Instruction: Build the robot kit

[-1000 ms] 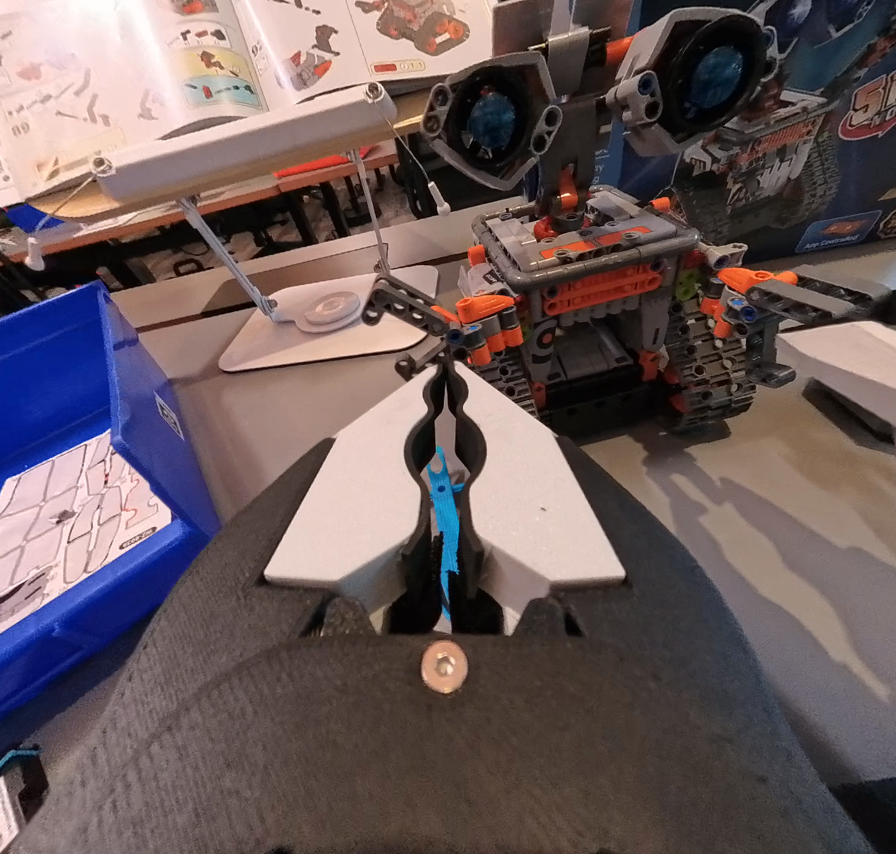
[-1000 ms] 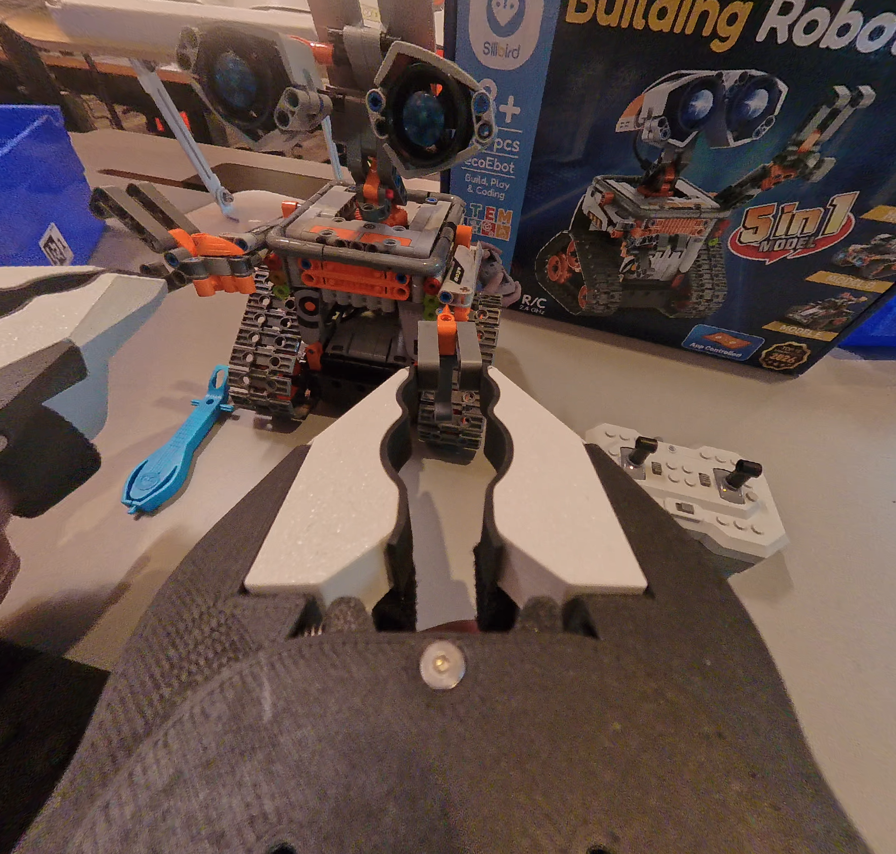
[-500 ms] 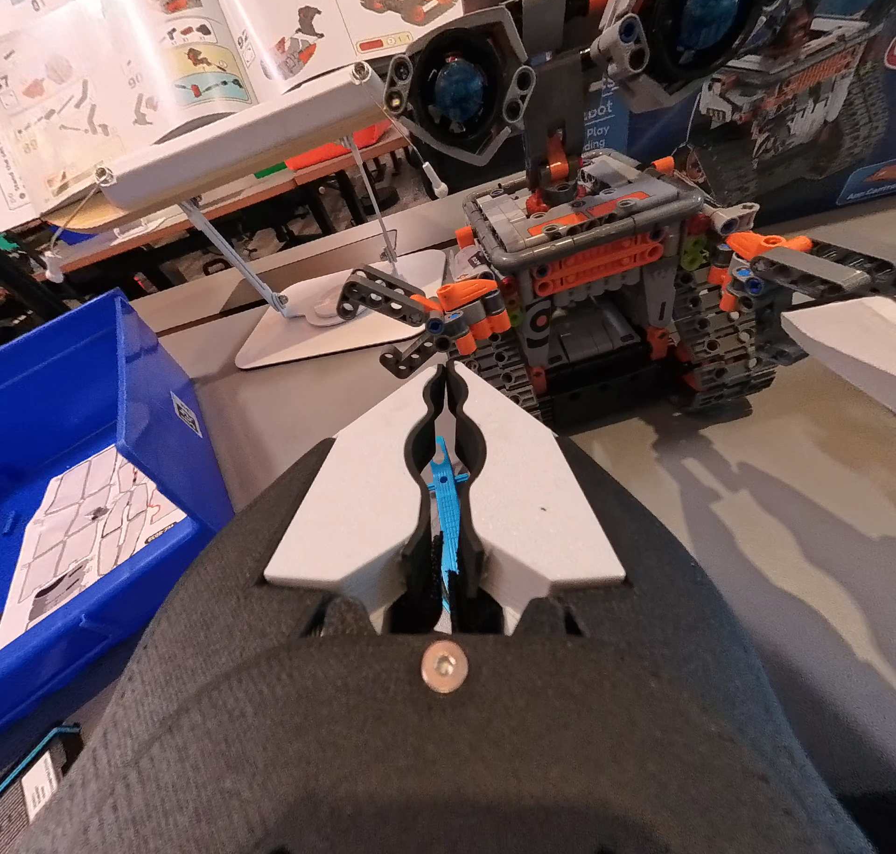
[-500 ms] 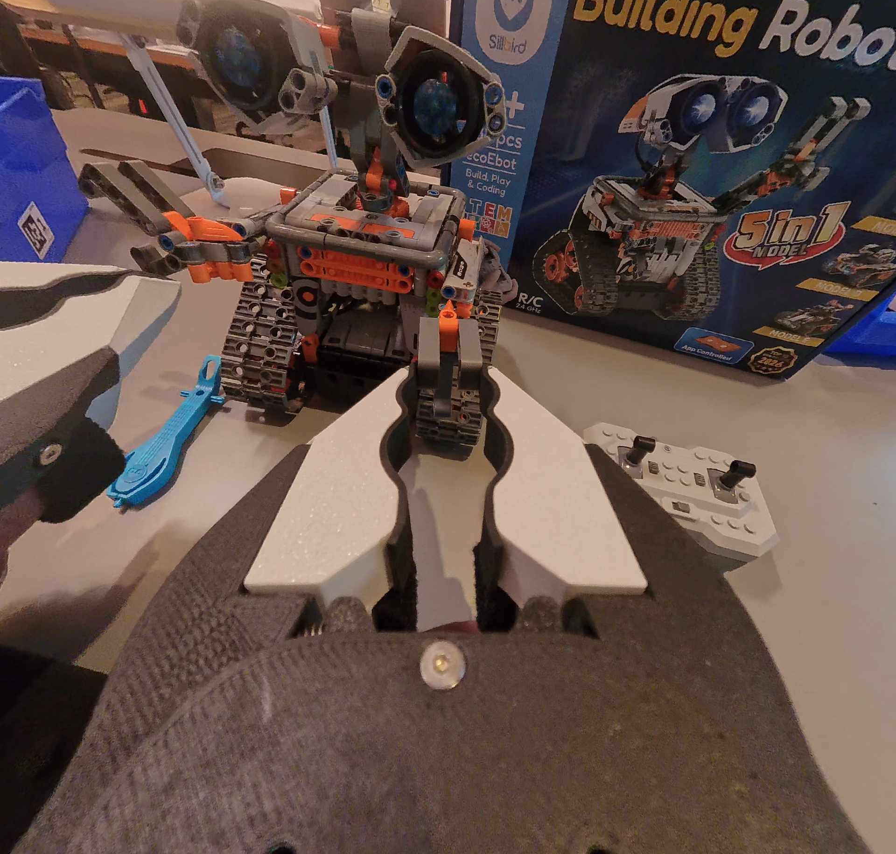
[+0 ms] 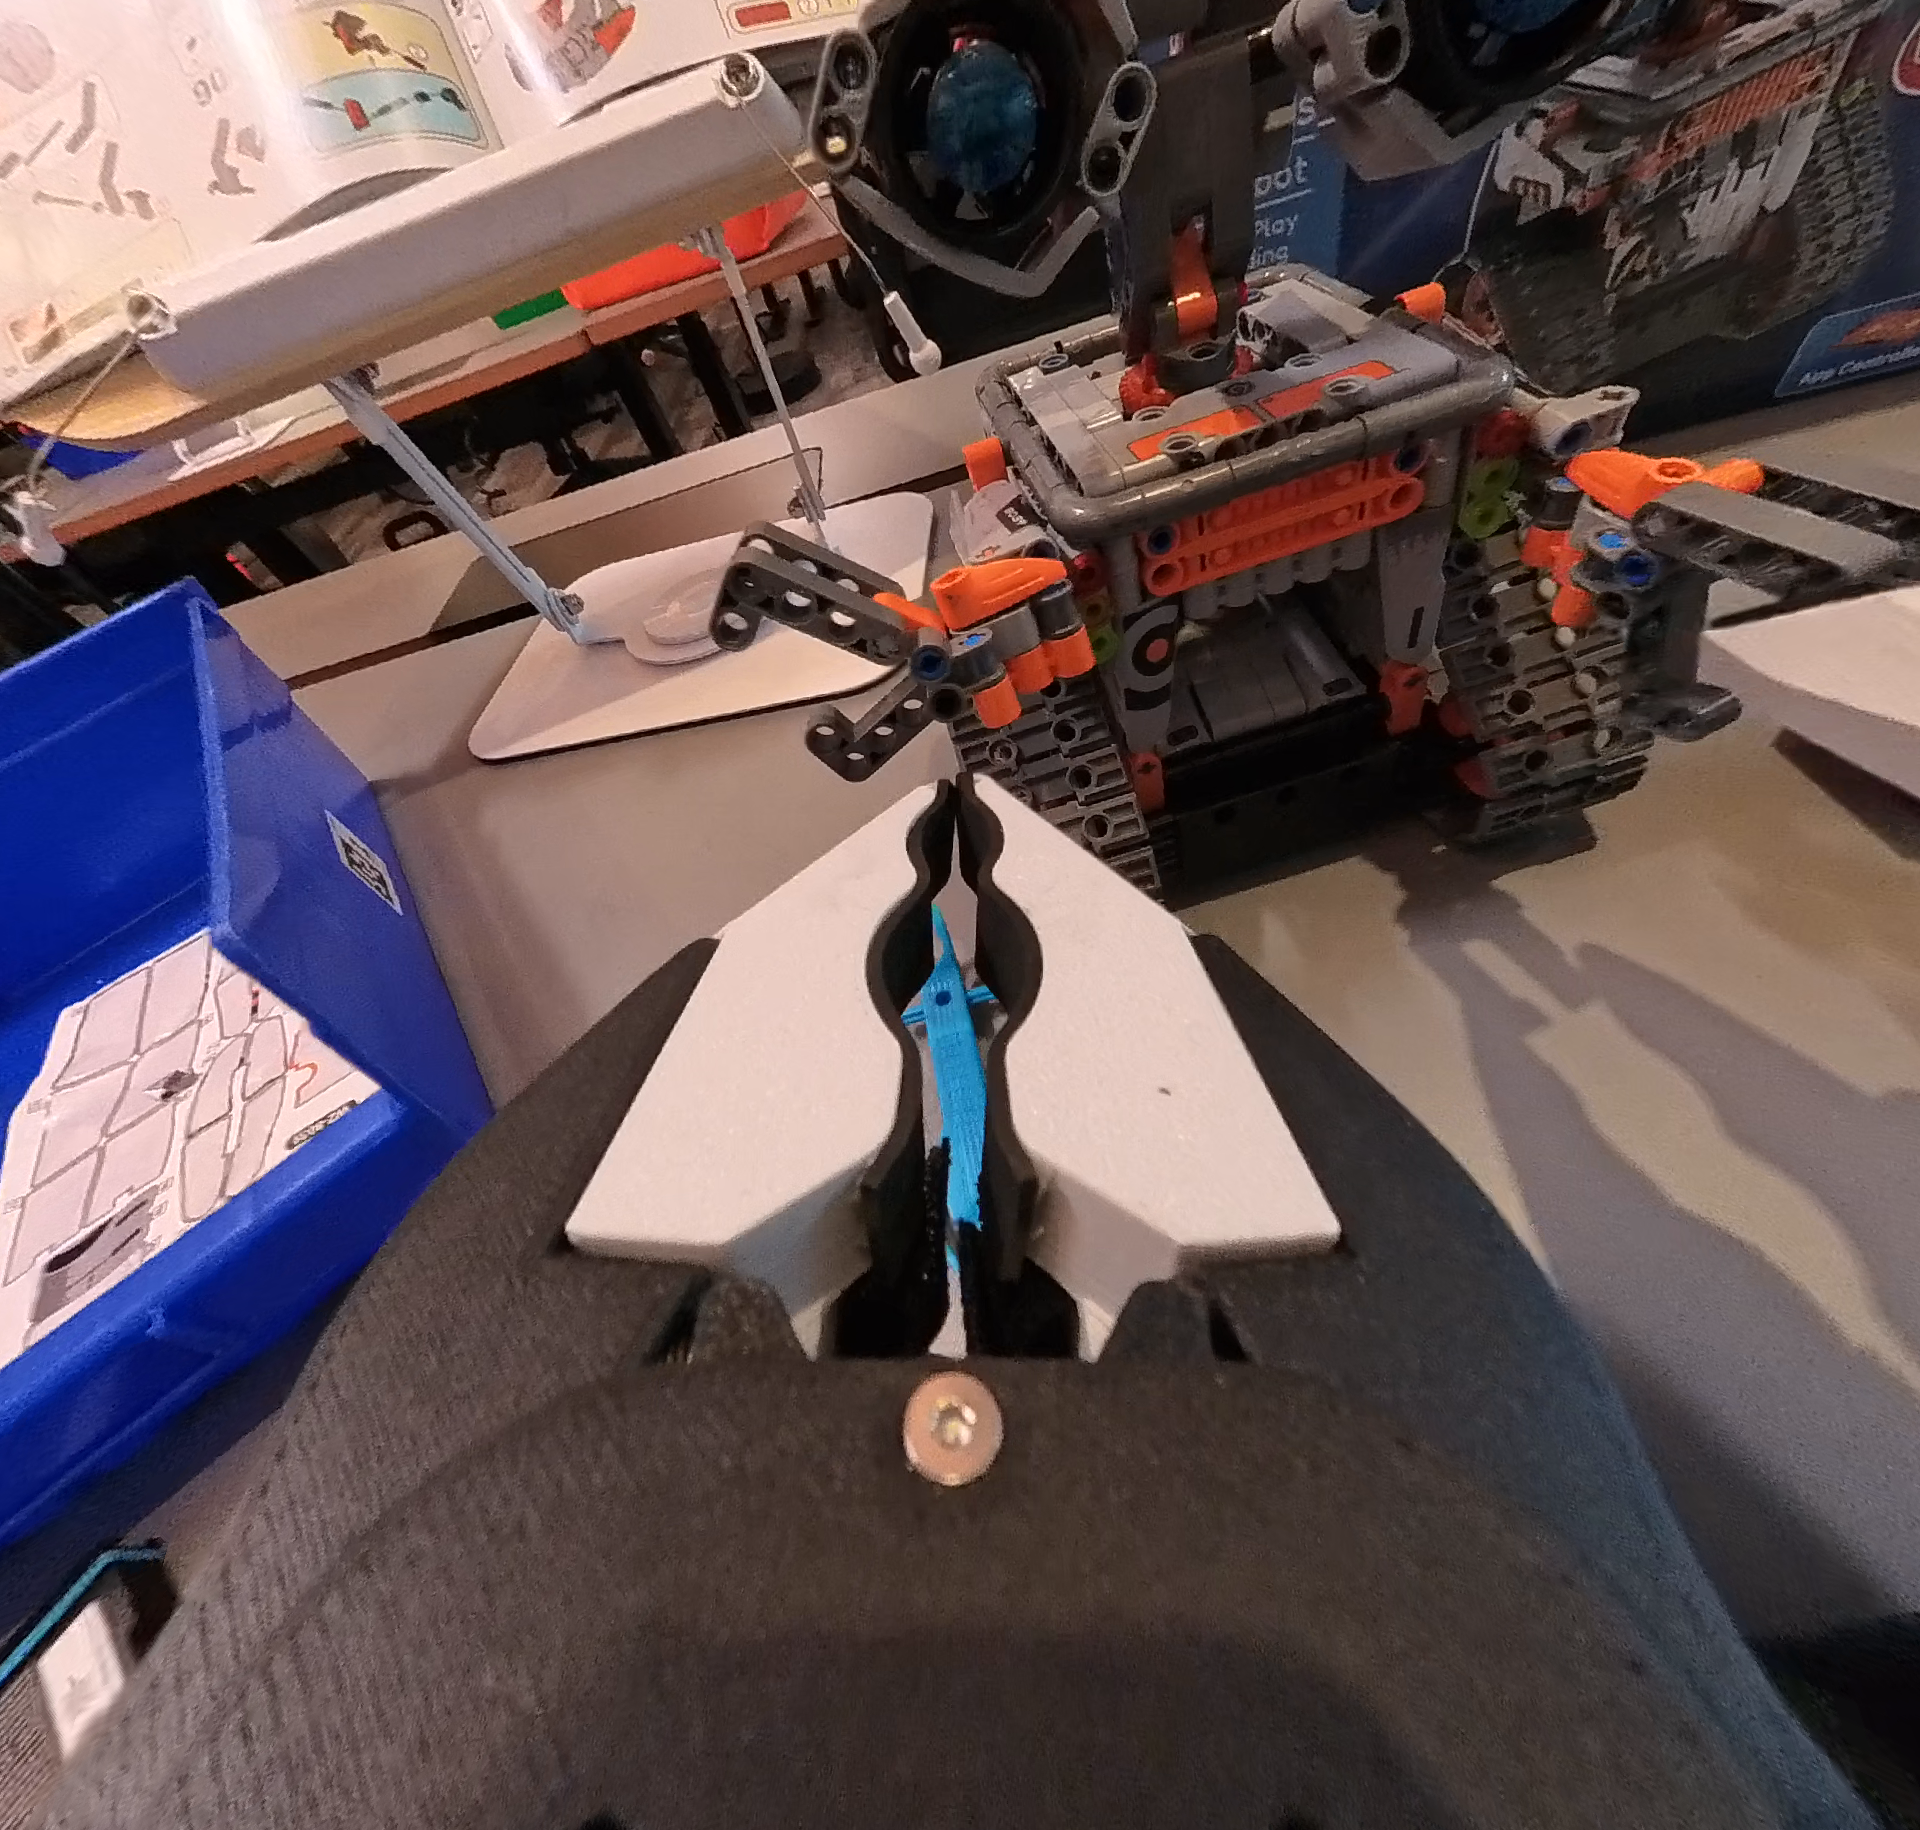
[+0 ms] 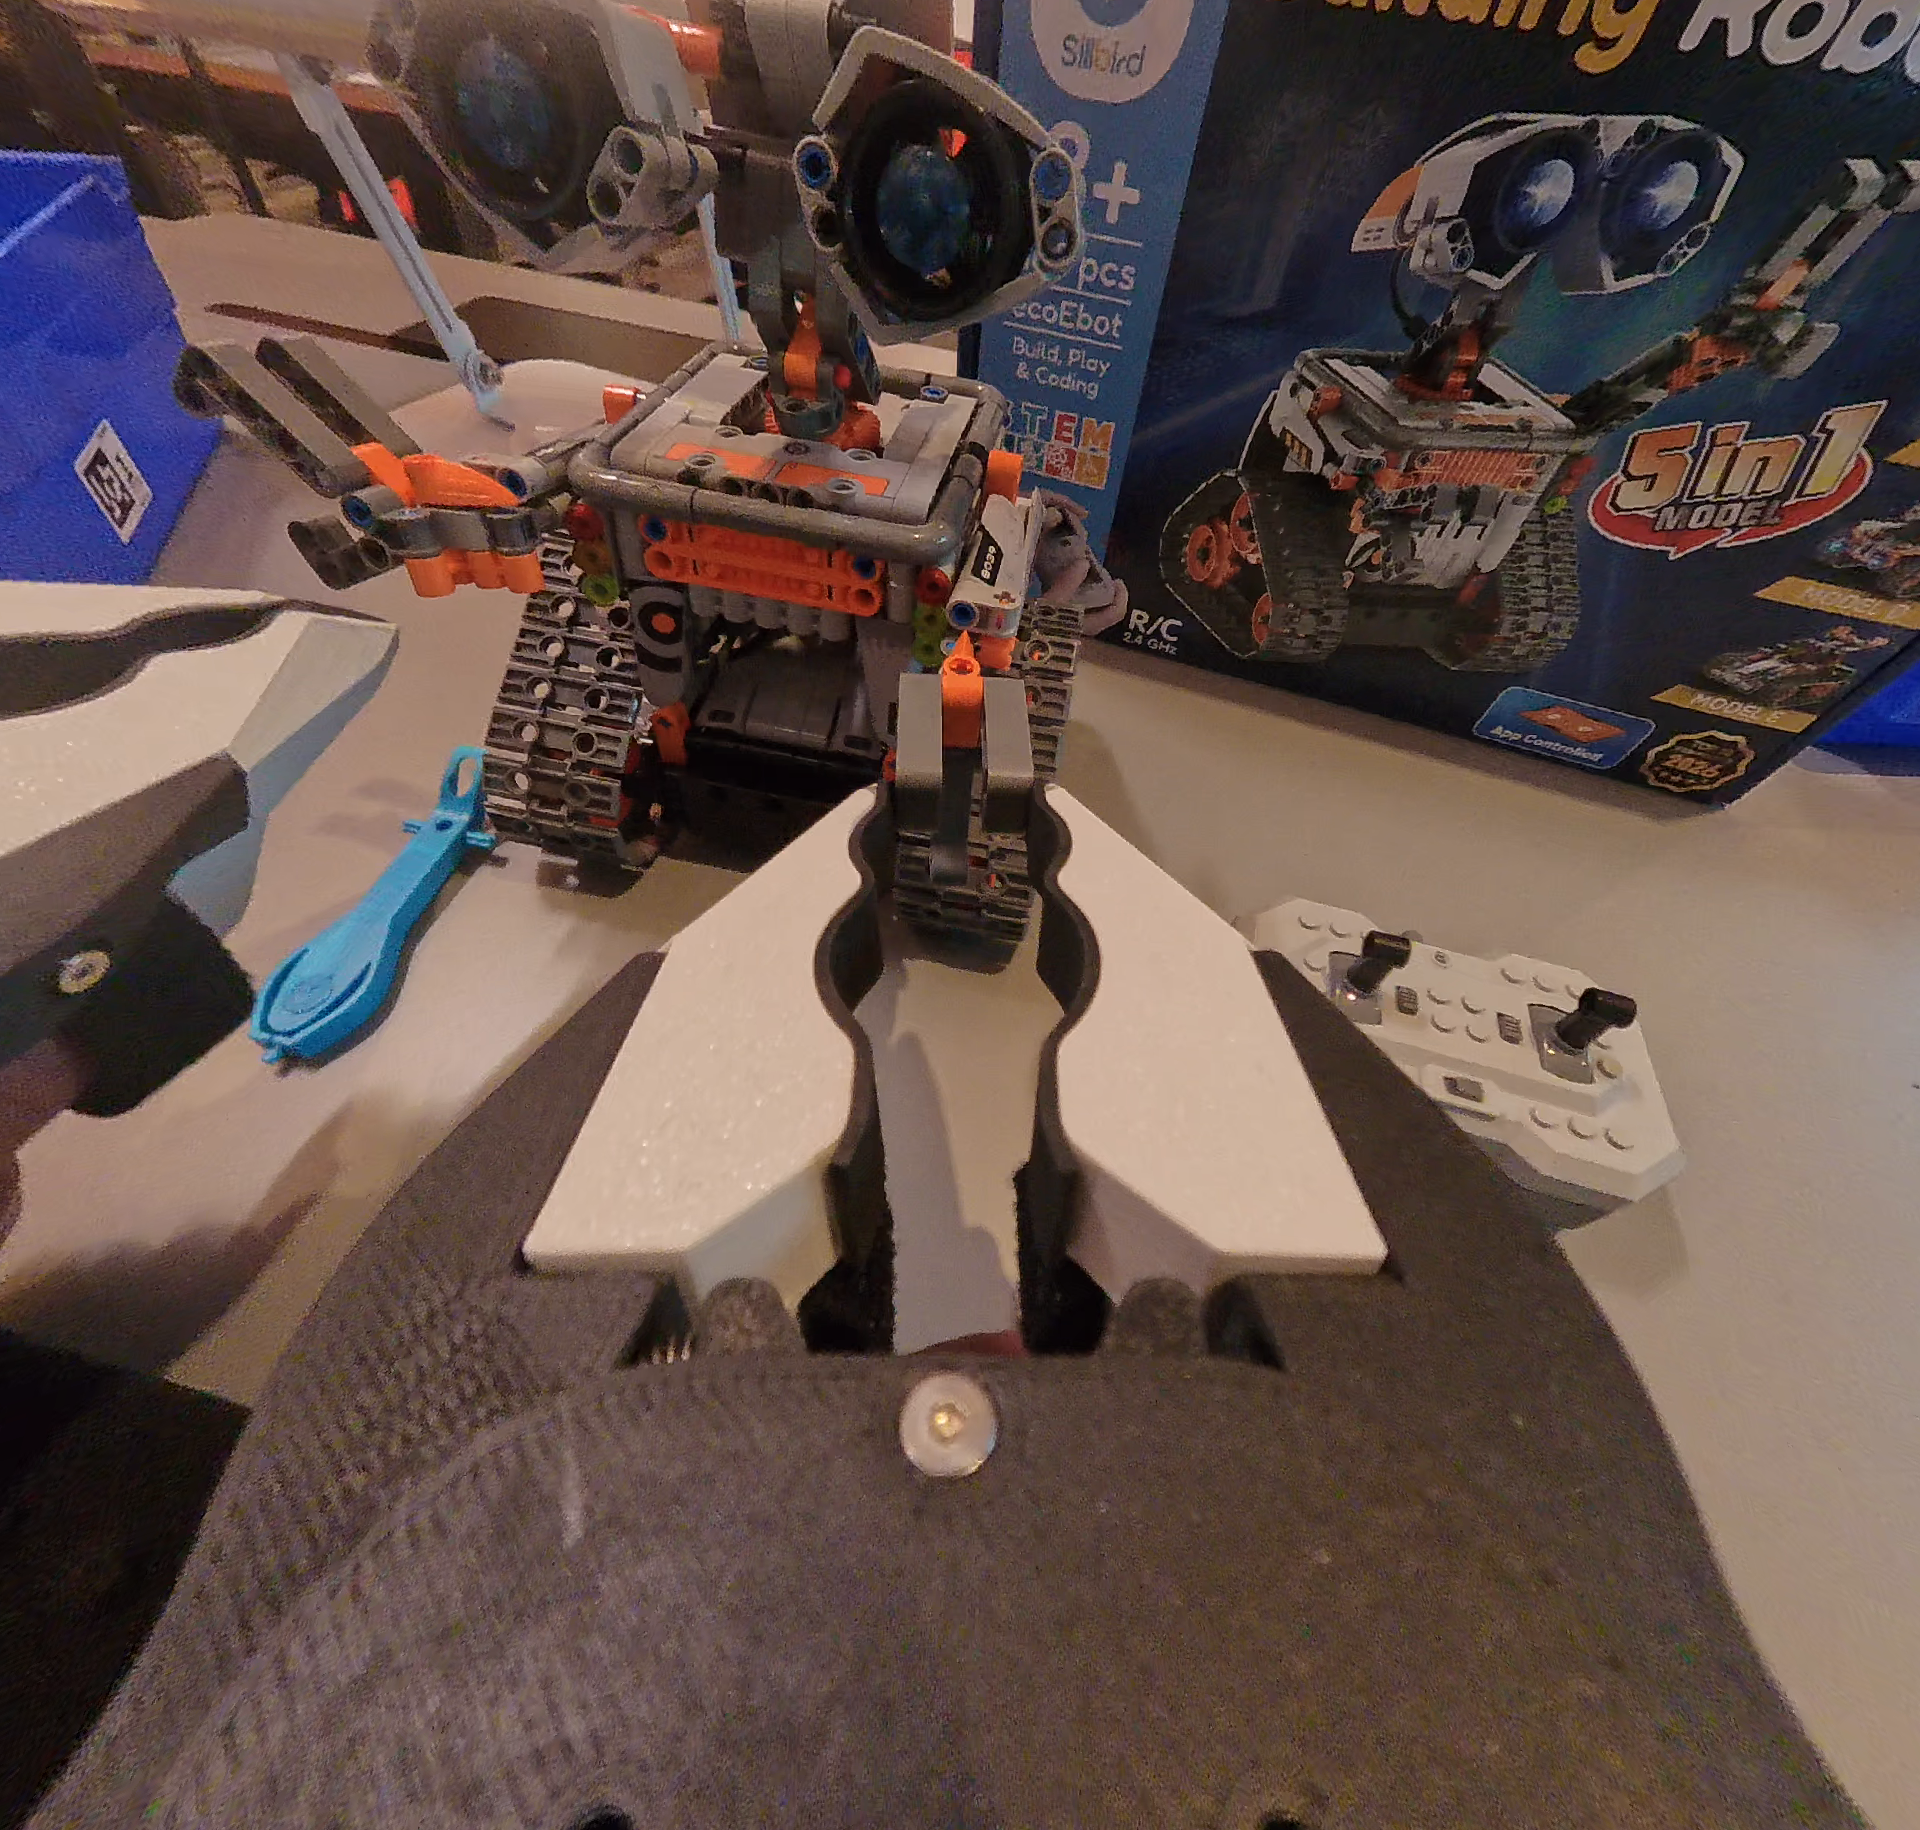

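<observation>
Both claws are seen beside the brick robot (image 6: 769,554): the right gripper (image 6: 961,824) is clamped on its grey arm beam (image 6: 961,741), while the left gripper (image 5: 958,804), pinched together and empty, is held just short of the robot's other arm (image 5: 831,617), above a blue tool (image 6: 364,928) lying on the table (image 6: 1351,845).

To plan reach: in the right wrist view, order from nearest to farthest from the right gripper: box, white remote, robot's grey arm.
1. robot's grey arm: between the fingertips.
2. white remote: on the right.
3. box: far back, right.
</observation>
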`<state>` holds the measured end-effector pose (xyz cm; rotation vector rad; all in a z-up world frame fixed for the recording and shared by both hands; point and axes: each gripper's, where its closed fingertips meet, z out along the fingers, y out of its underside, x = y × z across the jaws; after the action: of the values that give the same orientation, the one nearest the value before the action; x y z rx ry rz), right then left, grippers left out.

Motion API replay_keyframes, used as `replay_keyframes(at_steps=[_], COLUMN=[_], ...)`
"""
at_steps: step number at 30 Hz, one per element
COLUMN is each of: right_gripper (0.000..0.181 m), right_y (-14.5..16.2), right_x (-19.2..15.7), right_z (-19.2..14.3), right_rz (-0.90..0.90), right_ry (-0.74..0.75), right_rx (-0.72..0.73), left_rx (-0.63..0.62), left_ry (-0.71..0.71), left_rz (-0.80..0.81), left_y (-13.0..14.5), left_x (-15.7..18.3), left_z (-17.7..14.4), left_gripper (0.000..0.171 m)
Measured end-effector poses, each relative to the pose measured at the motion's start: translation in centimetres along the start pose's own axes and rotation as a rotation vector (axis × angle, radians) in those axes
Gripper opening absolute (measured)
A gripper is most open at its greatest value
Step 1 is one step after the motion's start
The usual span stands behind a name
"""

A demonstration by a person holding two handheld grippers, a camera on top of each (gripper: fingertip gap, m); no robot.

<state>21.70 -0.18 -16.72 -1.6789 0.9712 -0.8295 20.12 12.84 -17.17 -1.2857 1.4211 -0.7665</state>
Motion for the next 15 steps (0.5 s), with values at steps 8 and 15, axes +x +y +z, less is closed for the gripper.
replay_keyframes(at_steps=[8, 15], right_gripper=[0.000, 0.000], right_y=[0.9, 1.4], right_x=[2.8, 3.1], right_z=[-0.7, -1.0], right_rz=[-0.064, -0.068], right_ry=[-0.016, -0.041], right_rx=[-0.039, -0.045], left_rx=[-0.071, -0.064], left_ry=[-0.059, -0.085], left_rz=[0.178, 0.148], left_y=[2.2, 2.7], left_x=[-3.4, -5.1], left_z=[-0.8, -1.6], left_gripper=[0.000, 0.000])
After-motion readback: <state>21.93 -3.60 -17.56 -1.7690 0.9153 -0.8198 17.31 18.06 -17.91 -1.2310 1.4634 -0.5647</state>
